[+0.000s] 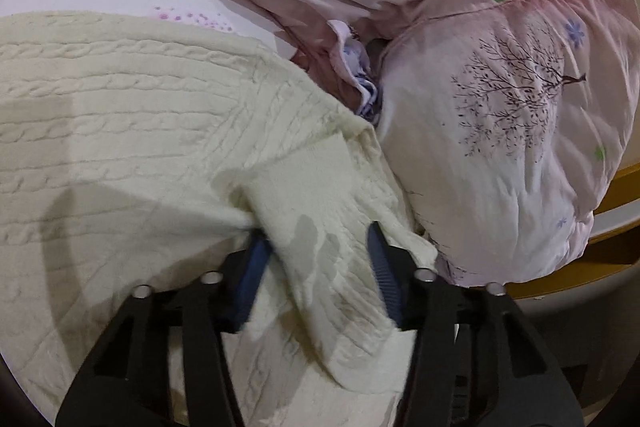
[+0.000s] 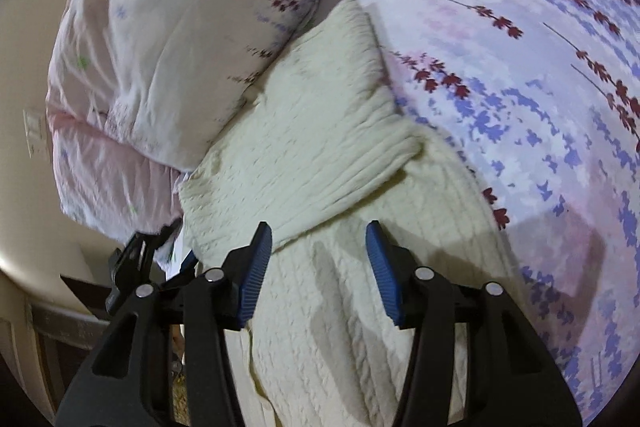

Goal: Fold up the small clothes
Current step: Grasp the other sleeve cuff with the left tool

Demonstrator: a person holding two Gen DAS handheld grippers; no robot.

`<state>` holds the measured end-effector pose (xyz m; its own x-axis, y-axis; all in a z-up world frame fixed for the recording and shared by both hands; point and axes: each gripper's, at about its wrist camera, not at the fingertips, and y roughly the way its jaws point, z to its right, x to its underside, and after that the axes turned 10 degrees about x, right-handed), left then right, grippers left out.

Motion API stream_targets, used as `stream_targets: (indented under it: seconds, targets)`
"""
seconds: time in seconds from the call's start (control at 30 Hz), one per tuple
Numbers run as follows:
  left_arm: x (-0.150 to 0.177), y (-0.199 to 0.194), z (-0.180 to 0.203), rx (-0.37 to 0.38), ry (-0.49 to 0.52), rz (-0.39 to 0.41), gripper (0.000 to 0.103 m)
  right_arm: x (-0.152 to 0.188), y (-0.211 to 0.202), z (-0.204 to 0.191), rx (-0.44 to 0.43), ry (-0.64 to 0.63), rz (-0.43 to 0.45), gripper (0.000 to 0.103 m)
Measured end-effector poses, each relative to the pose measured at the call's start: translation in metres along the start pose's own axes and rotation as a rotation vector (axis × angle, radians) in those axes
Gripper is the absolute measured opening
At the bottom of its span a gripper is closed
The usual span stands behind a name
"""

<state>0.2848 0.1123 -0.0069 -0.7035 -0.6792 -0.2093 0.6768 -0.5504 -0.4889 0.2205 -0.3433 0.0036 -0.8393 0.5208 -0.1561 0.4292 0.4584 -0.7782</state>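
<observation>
A cream cable-knit sweater (image 1: 120,131) lies spread on the bed. In the left wrist view its sleeve with a ribbed cuff (image 1: 316,179) lies folded across the body, between the blue pads of my left gripper (image 1: 318,239). The jaws stand wide and do not pinch the cloth. In the right wrist view the same sweater (image 2: 328,131) shows with a sleeve folded across it. My right gripper (image 2: 320,239) hovers open over the knit, holding nothing. The left gripper (image 2: 136,259) shows at the sweater's left edge.
A bunched pink quilt with tree and flower prints (image 1: 500,131) presses against the sweater's right side; it also shows in the right wrist view (image 2: 160,67). The floral bedsheet (image 2: 540,87) stretches to the right. A wooden bed edge (image 1: 616,195) and a wall (image 2: 24,167) border the bed.
</observation>
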Motion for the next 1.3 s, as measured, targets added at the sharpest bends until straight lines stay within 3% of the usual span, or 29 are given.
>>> stream_targets:
  seconds: [0.13,0.27,0.43,0.57,0.6,0.63,0.67,0.7,0.9,1.03,1.1,1.2,1.27,1.3]
  targets:
    - [0.005,-0.013,-0.002,0.021,-0.025,-0.006,0.044,-0.001,-0.004,0.004,0.008,0.024,0.034,0.046]
    - [0.006,-0.019,0.010,0.051,0.013,0.001,0.044,-0.004,-0.006,0.008,0.018,0.037,0.057,0.044]
    - [0.000,-0.002,0.009,-0.004,-0.004,-0.013,0.044,-0.009,-0.005,0.012,0.030,0.052,0.077,0.038]
    - [0.000,0.000,0.004,-0.003,-0.026,0.004,0.042,-0.010,-0.004,0.015,0.036,0.056,0.088,0.035]
    - [-0.001,0.000,0.005,0.000,-0.021,0.009,0.037,-0.011,-0.004,0.014,0.049,0.051,0.100,0.032]
    - [-0.001,-0.001,0.008,0.010,0.001,0.014,0.017,-0.011,-0.004,0.013,0.058,0.047,0.109,0.023]
    - [-0.002,-0.003,0.011,0.007,0.035,0.020,0.006,-0.012,-0.004,0.012,0.074,0.035,0.127,0.011]
    - [-0.002,-0.008,0.013,0.007,0.055,0.028,0.006,-0.012,-0.005,0.011,0.085,0.024,0.144,0.006]
    - [0.014,-0.061,0.017,0.032,0.157,0.108,0.006,-0.001,-0.026,-0.001,0.158,-0.085,0.295,0.000]
    - [0.022,-0.076,-0.006,-0.047,0.175,0.109,0.006,0.005,-0.021,-0.008,0.249,-0.148,0.298,0.000]
    - [0.022,-0.071,-0.014,-0.066,0.153,0.091,0.006,0.006,-0.015,-0.006,0.260,-0.148,0.263,0.000]
    - [0.024,-0.062,-0.022,-0.077,0.132,0.057,0.006,0.010,-0.017,-0.018,0.241,-0.194,0.240,0.008]
    - [0.024,-0.063,-0.023,-0.066,0.123,0.047,0.010,0.014,-0.017,-0.036,0.235,-0.261,0.227,0.036]
    - [0.024,-0.066,-0.022,-0.058,0.122,0.042,0.013,0.016,-0.016,-0.046,0.232,-0.295,0.219,0.042]
